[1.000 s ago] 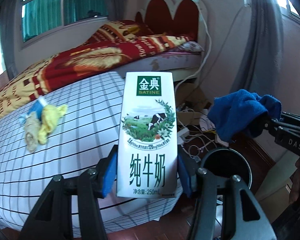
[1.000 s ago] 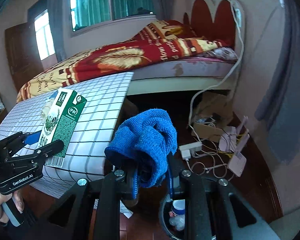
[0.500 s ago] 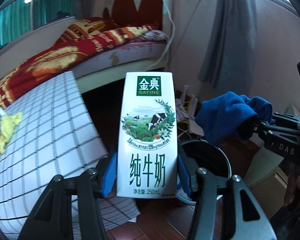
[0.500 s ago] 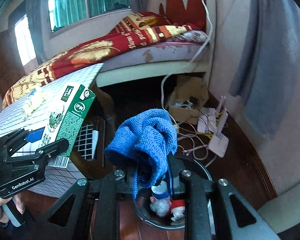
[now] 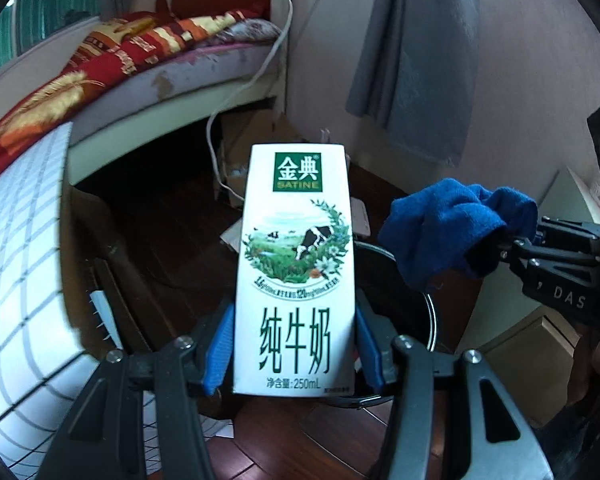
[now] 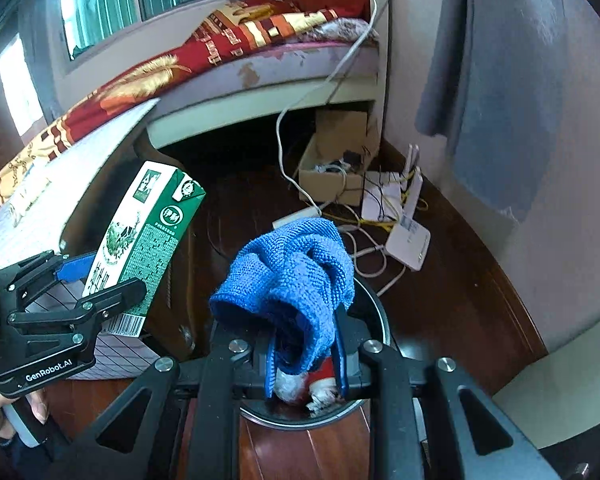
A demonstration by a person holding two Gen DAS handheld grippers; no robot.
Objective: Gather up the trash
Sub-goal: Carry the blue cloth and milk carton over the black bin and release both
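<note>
My left gripper [image 5: 294, 350] is shut on a white and green milk carton [image 5: 296, 268], held upright in front of the black round trash bin [image 5: 416, 300] on the floor. The carton [image 6: 140, 244] and left gripper [image 6: 96, 280] also show at the left of the right wrist view. My right gripper [image 6: 304, 356] is shut on a bunched blue cloth [image 6: 292, 276] and holds it right over the bin [image 6: 376, 320], which has trash in it. The cloth [image 5: 452, 232] hangs above the bin's right rim in the left wrist view.
A table with a white checked cloth [image 5: 16, 248] stands at the left. A bed with a red blanket [image 6: 228, 40] is behind. A cardboard box [image 6: 336, 160], white router [image 6: 408, 236] and cables [image 6: 364, 220] lie on the wood floor by the wall.
Both grippers have swung right and down, away from the table and toward the bin. The bin now sits directly under the cloth and close behind the carton.
</note>
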